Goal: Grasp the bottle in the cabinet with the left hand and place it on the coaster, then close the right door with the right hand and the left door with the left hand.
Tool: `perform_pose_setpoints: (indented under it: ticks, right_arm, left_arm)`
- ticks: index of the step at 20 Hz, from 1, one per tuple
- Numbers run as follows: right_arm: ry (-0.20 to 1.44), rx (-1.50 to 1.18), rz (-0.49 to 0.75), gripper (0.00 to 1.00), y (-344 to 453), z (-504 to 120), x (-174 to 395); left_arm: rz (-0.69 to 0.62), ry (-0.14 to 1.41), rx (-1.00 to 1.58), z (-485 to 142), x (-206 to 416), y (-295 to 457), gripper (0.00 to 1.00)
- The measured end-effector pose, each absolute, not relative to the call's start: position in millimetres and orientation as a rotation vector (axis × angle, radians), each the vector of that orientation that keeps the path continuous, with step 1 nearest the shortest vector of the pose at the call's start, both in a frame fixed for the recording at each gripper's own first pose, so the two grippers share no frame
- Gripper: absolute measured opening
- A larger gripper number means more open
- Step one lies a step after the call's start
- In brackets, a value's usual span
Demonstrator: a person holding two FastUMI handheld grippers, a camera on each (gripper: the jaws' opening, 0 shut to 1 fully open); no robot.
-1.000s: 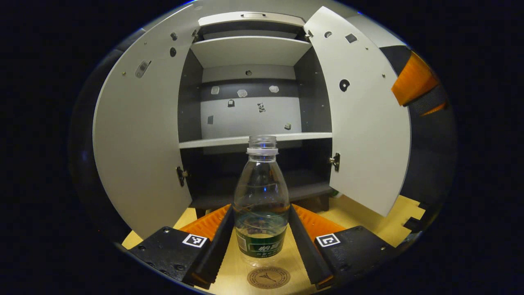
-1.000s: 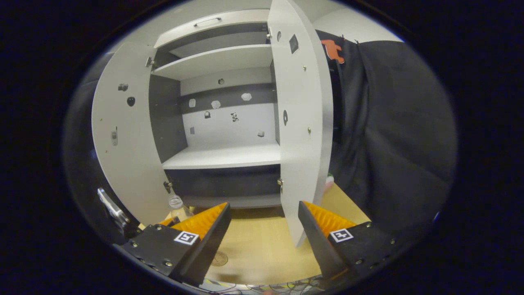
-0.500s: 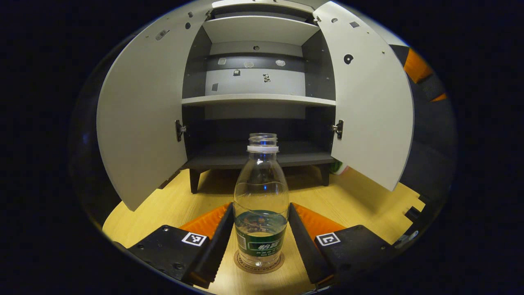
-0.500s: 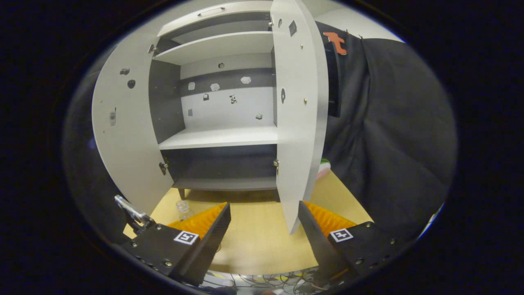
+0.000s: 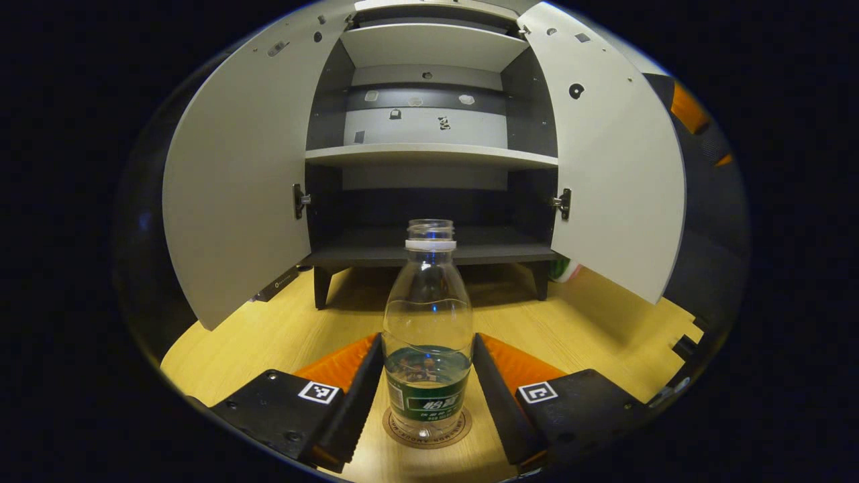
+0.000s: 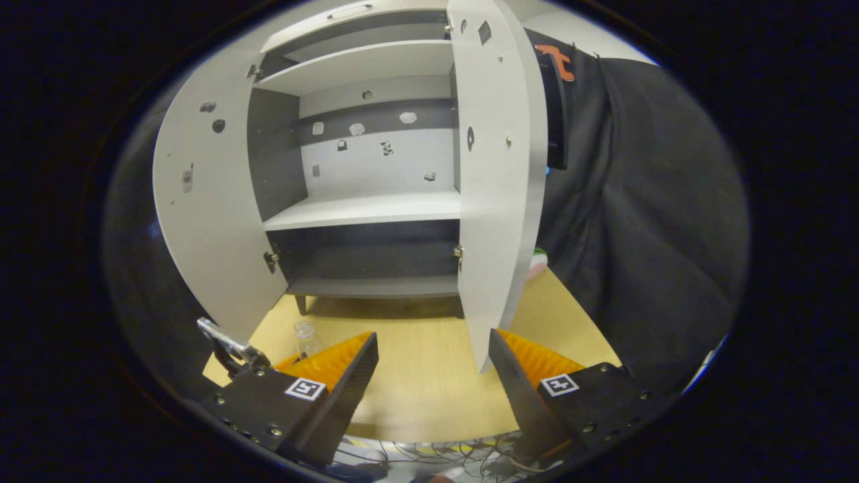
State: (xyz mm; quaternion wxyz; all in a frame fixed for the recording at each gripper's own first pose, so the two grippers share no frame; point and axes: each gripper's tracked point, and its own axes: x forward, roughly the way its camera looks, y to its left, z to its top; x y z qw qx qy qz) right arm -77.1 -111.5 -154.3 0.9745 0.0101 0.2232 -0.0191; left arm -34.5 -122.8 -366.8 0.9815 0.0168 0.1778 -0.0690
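Note:
A clear bottle [image 5: 428, 322] with a green label and no cap stands upright on a round brown coaster [image 5: 427, 441] on the wooden table. My left gripper [image 5: 427, 343] is shut on the bottle's lower body, one finger pressing each side. Behind it the grey cabinet [image 5: 429, 155] has its left door [image 5: 235, 188] and right door [image 5: 617, 174] swung open. In the right gripper view, my right gripper [image 6: 433, 343] is open and holds nothing. It sits low over the table just before the front edge of the right door [image 6: 496, 201]. The bottle [image 6: 305, 335] peeks out past its left finger.
A small green, white and pink object [image 5: 564, 270] lies on the table behind the right door. Cables [image 6: 429, 457] run along the table's near edge. Black cloth [image 6: 637, 235] hangs to the right of the cabinet. Bare wooden table [image 6: 416, 376] stretches in front of the cabinet.
The left gripper has come down with the bottle, which hung above the coaster a second ago and now rests on it. The right gripper has sunk slightly, still open.

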Motion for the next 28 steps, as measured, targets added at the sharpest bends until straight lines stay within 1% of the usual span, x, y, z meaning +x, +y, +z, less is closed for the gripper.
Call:
perform_pose_setpoints:
  ticks: [1,3,4,5,6,7,8,9,10,17,19,20,21,23,24,25,26,28]
  right_arm:
    - [0.453,0.022,-0.038,0.97,-112.7,-155.8,-77.1]
    - [0.453,0.037,-0.041,0.97,-114.0,-156.3,-77.3]
    - [0.455,0.045,-0.039,0.97,-113.9,-157.3,-77.5]
    - [0.461,0.049,-0.037,0.97,-113.7,-159.5,-78.7]
    - [0.464,0.053,-0.032,1.0,-113.2,-160.4,-79.2]
    - [0.466,0.056,-0.027,1.0,-111.8,-161.8,-80.6]
    - [0.466,0.055,-0.023,1.0,-111.9,-161.3,-81.1]
    - [0.466,0.053,-0.021,0.97,-111.9,-161.5,-82.5]
    - [0.464,0.053,-0.017,1.0,-112.5,-160.1,-82.7]
    - [0.438,0.09,-0.019,1.0,-122.3,-151.0,-84.5]
    - [0.435,0.095,-0.024,0.97,-126.5,-150.6,-87.0]
    - [0.436,0.097,-0.026,0.97,-128.3,-150.2,-86.8]
    - [0.436,0.1,-0.025,1.0,-129.2,-150.7,-87.6]
    - [0.432,0.105,-0.024,1.0,-130.8,-149.2,-88.0]
    - [0.43,0.107,-0.023,1.0,-131.4,-147.6,-87.9]
    - [0.426,0.108,-0.02,0.97,-131.8,-146.4,-88.7]
    - [0.42,0.108,-0.019,1.0,-132.4,-144.0,-88.4]
    - [0.393,0.111,-0.02,1.0,-136.4,-133.4,-86.1]
  left_arm:
    - [-0.146,0.35,0.036,-365.0,-36.2,-124.5,0.83]
    - [-0.144,0.359,0.034,-365.1,-39.9,-124.3,0.82]
    - [-0.149,0.366,0.024,-364.5,-41.1,-125.6,0.84]
    - [-0.144,0.384,0.016,-366.4,-43.1,-125.3,0.83]
    - [-0.136,0.388,0.011,-365.8,-43.4,-124.1,0.85]
    - [-0.122,0.384,0.02,-363.7,-42.3,-121.5,0.85]
    - [-0.121,0.377,0.027,-361.6,-40.7,-120.8,0.87]
    - [-0.121,0.375,0.038,-359.3,-41.2,-120.9,0.88]
    - [-0.124,0.367,0.043,-355.4,-40.6,-121.4,0.9]
    - [-0.137,0.313,0.074,-329.5,-39.9,-127.5,0.9]
    - [-0.133,0.305,0.084,-326.9,-39.6,-127.8,0.9]
    - [-0.134,0.302,0.083,-326.1,-40.4,-128.8,0.9]
    - [-0.126,0.299,0.08,-323.7,-39.4,-127.9,0.9]
    - [-0.123,0.293,0.076,-319.0,-37.9,-129.1,0.9]
    - [-0.12,0.283,0.075,-314.0,-36.9,-128.6,0.9]
    - [-0.121,0.276,0.075,-308.4,-35.3,-129.1,0.9]
    - [-0.119,0.265,0.077,-301.7,-34.0,-128.7,0.9]
    - [-0.12,0.235,0.071,-280.2,-31.5,-129.2,0.9]
